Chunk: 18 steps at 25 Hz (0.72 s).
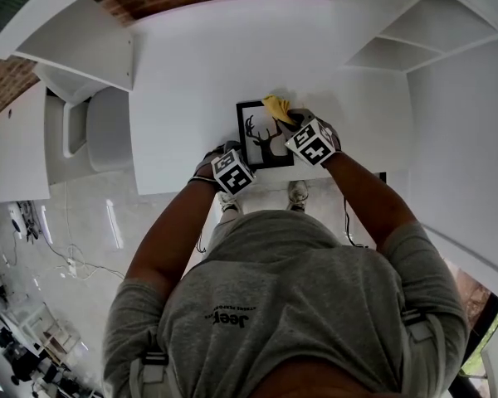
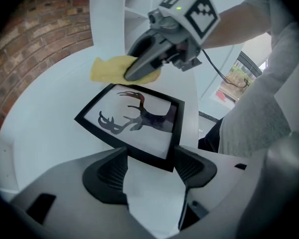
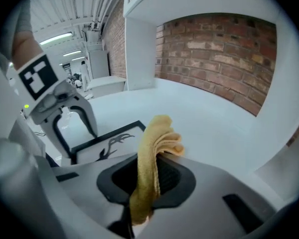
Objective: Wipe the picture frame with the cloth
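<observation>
Right claw (image 3: 147, 183) is clenching a yellow cloth (image 3: 150, 143), which is standing up in folds out of the shut jaws at the lower middle of the right gripper view; in the head view that cloth is sitting at the upper right corner of the picture frame (image 1: 264, 139), near the centre of the picture. Left claw (image 2: 149, 171) is standing released, its jaws spread wide astride the frame's nearest corner at the lower middle of the left gripper view; it seems to be bracing that corner rather than pinching it.

For a good wipe, I judge the cloth should be coming down flatter onto the glass, then travelling in overlapping strokes from the far corner toward the braced one; pressure should be staying light so the frame is not sliding on the smooth white table (image 1: 191, 65); the black border is wanting a pass as well.

Lying flat on the table, the frame is showing a thin black border around a pale sheet with a dark antlered deer silhouette; a brick wall (image 3: 214, 54) is showing beyond, at the upper right of the right gripper view.
</observation>
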Tool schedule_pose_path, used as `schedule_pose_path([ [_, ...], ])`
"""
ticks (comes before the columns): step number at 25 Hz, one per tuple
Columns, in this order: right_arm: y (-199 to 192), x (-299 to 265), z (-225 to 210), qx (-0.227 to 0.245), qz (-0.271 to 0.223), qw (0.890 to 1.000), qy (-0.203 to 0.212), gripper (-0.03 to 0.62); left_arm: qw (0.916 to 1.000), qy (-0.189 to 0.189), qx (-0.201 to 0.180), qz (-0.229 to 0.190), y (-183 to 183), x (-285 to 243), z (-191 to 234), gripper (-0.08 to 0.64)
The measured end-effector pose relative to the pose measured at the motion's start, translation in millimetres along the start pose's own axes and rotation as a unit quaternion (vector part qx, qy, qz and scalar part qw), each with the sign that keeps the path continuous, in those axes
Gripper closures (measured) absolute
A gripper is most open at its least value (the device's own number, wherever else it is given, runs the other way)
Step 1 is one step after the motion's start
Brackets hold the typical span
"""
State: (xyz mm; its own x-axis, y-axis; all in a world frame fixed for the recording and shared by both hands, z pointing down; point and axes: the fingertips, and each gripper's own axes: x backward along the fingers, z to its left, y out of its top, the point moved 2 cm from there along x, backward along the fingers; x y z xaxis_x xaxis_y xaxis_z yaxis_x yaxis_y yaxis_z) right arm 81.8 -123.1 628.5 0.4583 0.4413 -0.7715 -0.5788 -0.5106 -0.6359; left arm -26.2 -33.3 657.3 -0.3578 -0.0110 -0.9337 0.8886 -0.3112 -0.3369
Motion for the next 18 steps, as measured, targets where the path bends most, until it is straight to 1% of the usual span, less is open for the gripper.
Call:
schedule_pose_path([
  [4,13,-27,-24,0.005,0.022,1.0,-0.022,0.532,1.0,0.0,0.001,0.002,0,-1,0,0.261],
  [9,16,-41,-31,0.013,0.043,0.998,-0.04,0.532,1.0,0.001,0.003,0.001,2,-1,0,0.261],
  [14,13,-40,-26,0.016,0.052,0.998,-0.042,0.532,1.0,0.001,0.007,0.002,0,-2,0,0.261],
  [18,6,-37,-12,0.025,0.062,0.997,-0.033,0.532,1.0,0.0,0.008,0.002,-1,-1,0,0.261],
])
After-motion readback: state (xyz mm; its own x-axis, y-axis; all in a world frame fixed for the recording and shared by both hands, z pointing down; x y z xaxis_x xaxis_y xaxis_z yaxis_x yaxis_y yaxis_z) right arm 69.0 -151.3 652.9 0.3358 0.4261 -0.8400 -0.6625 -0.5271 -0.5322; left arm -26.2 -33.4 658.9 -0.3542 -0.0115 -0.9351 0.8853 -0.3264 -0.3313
